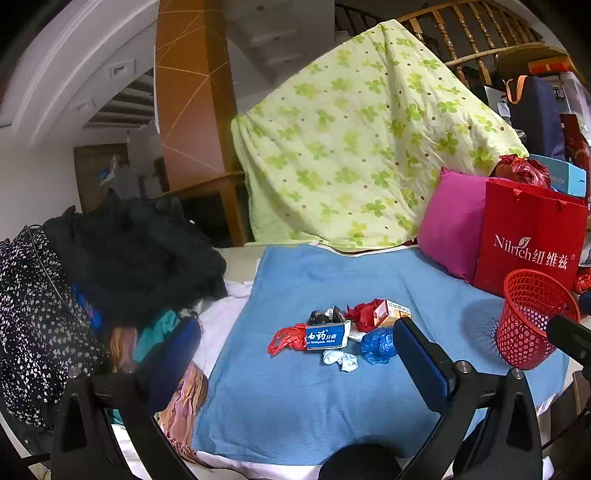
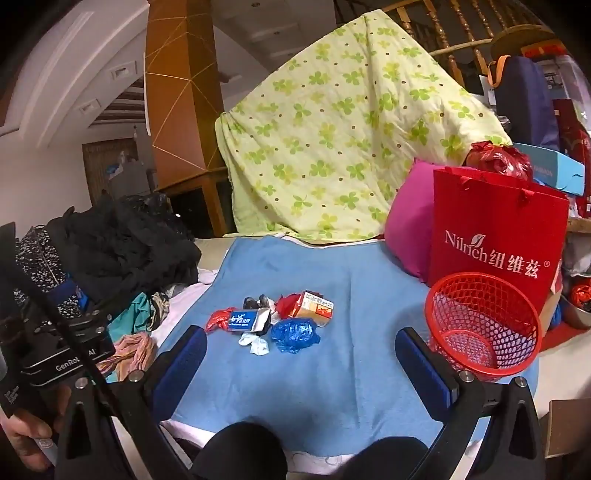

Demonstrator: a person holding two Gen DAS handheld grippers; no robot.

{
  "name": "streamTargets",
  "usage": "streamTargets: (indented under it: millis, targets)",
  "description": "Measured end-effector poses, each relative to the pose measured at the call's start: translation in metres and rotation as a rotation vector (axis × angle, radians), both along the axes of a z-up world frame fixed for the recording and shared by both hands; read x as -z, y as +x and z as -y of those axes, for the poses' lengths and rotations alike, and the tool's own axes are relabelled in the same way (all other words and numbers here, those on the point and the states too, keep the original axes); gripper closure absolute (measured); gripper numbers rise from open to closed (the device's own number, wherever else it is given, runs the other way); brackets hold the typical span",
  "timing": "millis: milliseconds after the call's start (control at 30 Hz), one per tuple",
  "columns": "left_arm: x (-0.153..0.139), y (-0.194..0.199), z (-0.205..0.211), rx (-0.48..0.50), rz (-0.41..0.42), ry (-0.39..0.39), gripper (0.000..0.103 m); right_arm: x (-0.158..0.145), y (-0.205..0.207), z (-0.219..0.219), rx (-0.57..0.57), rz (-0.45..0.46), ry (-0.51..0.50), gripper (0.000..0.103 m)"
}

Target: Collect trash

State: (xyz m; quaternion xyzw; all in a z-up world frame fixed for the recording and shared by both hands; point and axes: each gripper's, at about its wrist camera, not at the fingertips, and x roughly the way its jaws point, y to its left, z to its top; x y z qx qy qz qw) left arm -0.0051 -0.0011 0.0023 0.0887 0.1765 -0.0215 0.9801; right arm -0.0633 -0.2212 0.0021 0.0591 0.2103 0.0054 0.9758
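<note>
Both tongs, left tongs (image 1: 297,356) & right tongs (image 2: 301,363), gape fully open w/ nothing between them, hovering short of the trash pile: blue-and-white toothpaste box (image 2: 242,320), crumpled blue plastic bag (image 2: 294,335), red plastic scraps (image 2: 218,318), orange-and-white small carton (image 2: 314,307), white tissue wads (image 2: 255,344) & a dark wrapper (image 2: 256,302), all mid-way on the light blue towel (image 2: 332,266). Red mesh plastic basket (image 2: 484,325) at the right looks empty, so nothing's collected yet, whole pile left to do. Towel lies on a bed w/ white sheet; black clothes heap (image 1: 136,251) at left, green clover-print quilt (image 1: 362,140) behind, pink pillow (image 1: 452,229) & red paper gift bag (image 1: 528,240) by the basket, wooden stair railing (image 1: 461,33) at the back.
</note>
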Motion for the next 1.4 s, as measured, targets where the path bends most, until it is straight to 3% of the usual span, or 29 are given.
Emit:
streamTargets:
  millis: [833,1400]
  targets:
    - [0.002,0.003,-0.006,0.002,-0.020,0.010,0.000,-0.009,-0.002,-0.009,-0.014,0.007,-0.009,0.000]
    - [0.015,0.007,-0.014,0.003,-0.017,-0.025,0.000,0.006,0.002,-0.021,-0.022,0.028,-0.035,0.000]
